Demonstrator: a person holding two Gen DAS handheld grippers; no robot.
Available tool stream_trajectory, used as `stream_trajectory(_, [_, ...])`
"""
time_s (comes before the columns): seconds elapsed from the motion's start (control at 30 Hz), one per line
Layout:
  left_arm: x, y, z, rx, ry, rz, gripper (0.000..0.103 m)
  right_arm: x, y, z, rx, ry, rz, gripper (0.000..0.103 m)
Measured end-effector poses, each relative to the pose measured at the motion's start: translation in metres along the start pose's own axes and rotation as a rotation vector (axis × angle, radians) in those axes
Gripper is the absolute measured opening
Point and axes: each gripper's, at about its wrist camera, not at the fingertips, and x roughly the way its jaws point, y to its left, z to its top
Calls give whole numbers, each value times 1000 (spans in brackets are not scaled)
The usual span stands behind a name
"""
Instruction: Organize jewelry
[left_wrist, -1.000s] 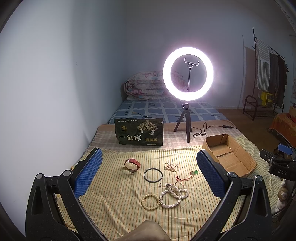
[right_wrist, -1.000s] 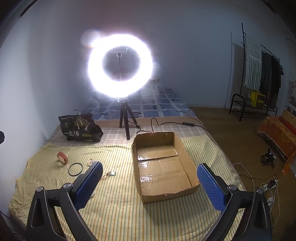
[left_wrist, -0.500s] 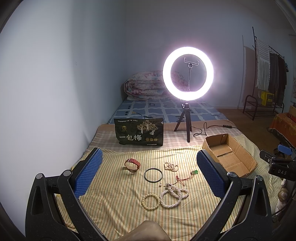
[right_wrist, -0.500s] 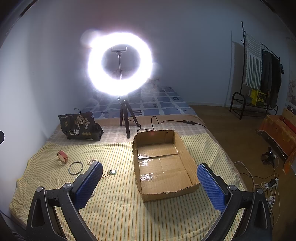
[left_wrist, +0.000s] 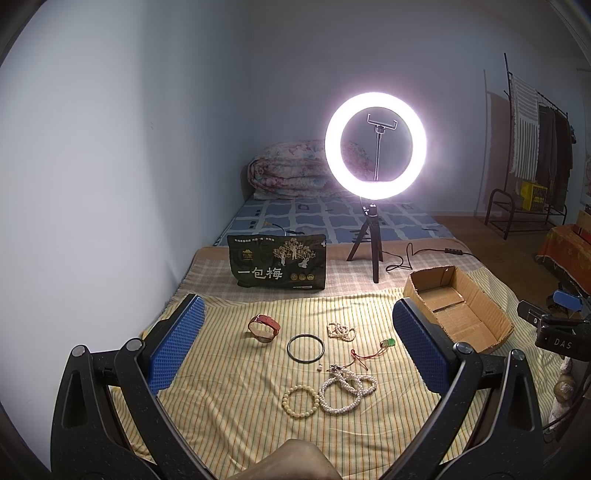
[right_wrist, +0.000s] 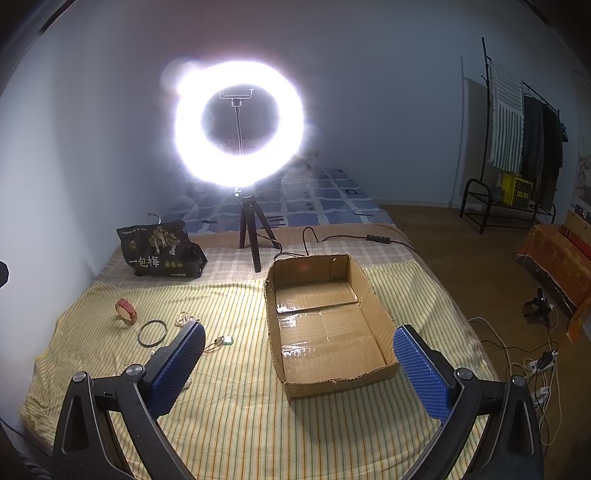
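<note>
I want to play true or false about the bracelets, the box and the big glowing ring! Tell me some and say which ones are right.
1. The cardboard box has jewelry inside. False: it is empty.
2. The red bracelet lies on the striped cloth. True.
3. The left gripper is holding the black ring. False: its fingers are wide open and the black ring lies on the cloth.
4. The ring light is switched on. True.
5. The white pearl strand is next to the cream bead bracelet. True.
6. The right gripper is shut. False: it is open, holding nothing.
</note>
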Motion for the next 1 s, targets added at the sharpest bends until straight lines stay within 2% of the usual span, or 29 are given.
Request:
stream_trajectory(0.57, [1,0,-2,3,4,3,103,3,3,0,0,10,7,103])
stream_trajectory(1.0, [22,23,-7,-19,53,55,103,8,22,3,-64,-5,15,103])
